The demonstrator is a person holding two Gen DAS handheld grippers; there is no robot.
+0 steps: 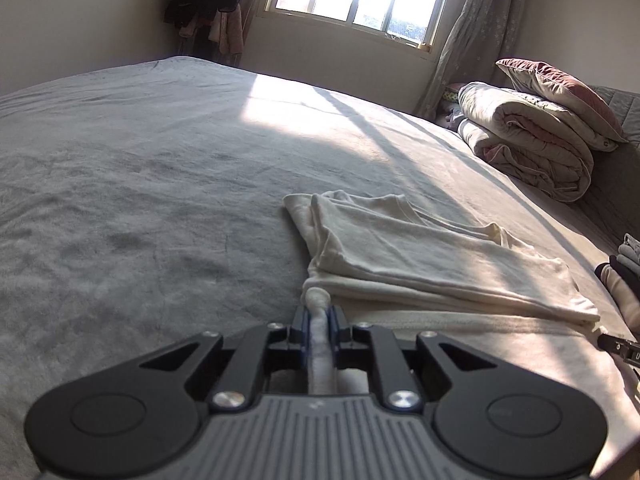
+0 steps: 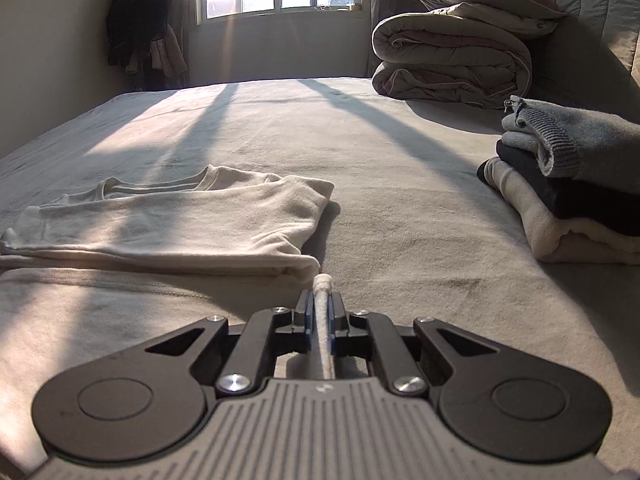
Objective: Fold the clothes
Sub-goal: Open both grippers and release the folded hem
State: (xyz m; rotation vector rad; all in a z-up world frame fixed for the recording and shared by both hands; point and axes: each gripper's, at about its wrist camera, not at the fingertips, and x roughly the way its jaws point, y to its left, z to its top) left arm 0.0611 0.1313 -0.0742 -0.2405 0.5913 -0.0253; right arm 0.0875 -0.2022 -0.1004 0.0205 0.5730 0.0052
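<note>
The jaws of the left gripper (image 1: 318, 316) and right gripper (image 2: 319, 312) are each clamped on a pinched hem edge of the cream shirt (image 2: 180, 216), lying partly folded on the grey bed (image 1: 140, 184) near a stack of folded clothes (image 2: 572, 196)

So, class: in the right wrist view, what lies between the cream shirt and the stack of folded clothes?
Only bare grey bedsheet lies between the cream shirt and the stack of folded clothes; the right wrist view shows nothing else there.
</note>
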